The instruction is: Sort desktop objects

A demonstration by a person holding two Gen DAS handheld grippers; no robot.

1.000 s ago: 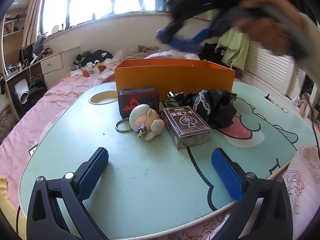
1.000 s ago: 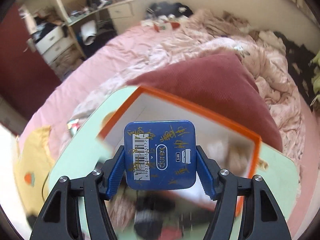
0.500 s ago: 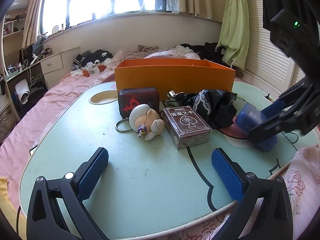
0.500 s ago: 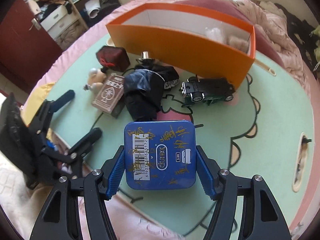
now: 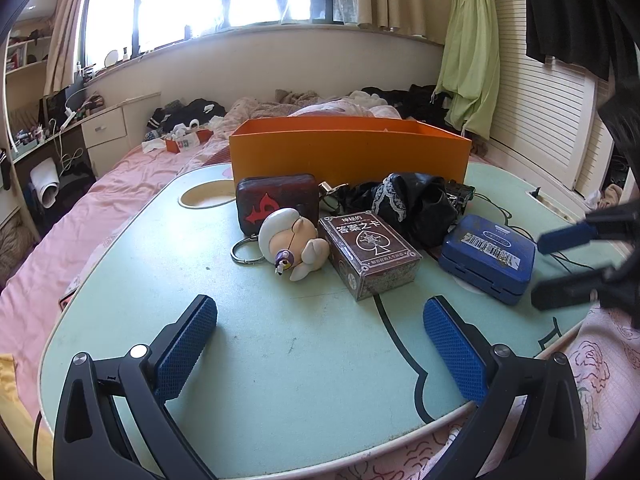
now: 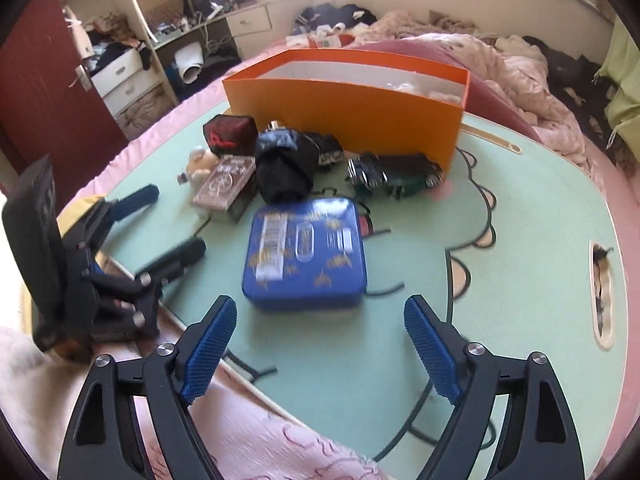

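Bedroom desk (image 6: 520,280): black bundle (image 6: 286,168) hides part of toy car (image 6: 394,174); right tongs (image 6: 318,344), just opened, stand clear of blue tin (image 6: 306,252); left tongs (image 5: 320,332) gape empty.

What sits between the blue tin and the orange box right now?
In the right wrist view, the toy car and the black cloth bundle lie between the blue tin and the orange box.

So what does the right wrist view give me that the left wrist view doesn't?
Only the right wrist view: the whole green toy car and the white inside of the orange box.
Only the left wrist view: the keyring beside the figurine, and the window.
Both: the blue tin lying free on the table, the card box, the black cloth.
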